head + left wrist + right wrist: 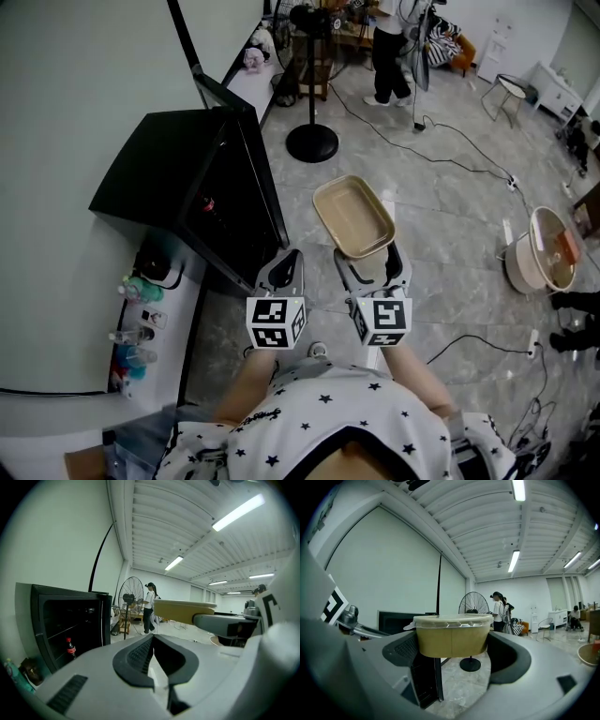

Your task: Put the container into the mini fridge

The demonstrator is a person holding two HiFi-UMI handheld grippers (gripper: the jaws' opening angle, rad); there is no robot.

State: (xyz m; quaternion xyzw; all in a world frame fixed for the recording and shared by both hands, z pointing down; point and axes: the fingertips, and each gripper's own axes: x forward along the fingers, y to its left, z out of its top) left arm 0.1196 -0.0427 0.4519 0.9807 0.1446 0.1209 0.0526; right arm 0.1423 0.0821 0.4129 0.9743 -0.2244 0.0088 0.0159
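A tan container (354,217) with a clear lid is held over the floor; my right gripper (367,255) is shut on its near end. In the right gripper view the container (452,638) sits level between the jaws. To its left stands the black mini fridge (169,178) with its door (265,192) swung open, and a cola bottle (208,203) stands inside. My left gripper (283,257) hangs beside the door's lower edge, shut and empty. The left gripper view shows the fridge (65,620), the bottle (70,648) and the container (180,610) off to the right.
A standing fan's round base (311,142) is on the floor beyond the container. Cables trail across the tiles. A white pot (542,251) sits at the right. Small bottles (139,323) stand on a ledge left of the fridge. A person (389,47) stands at the back.
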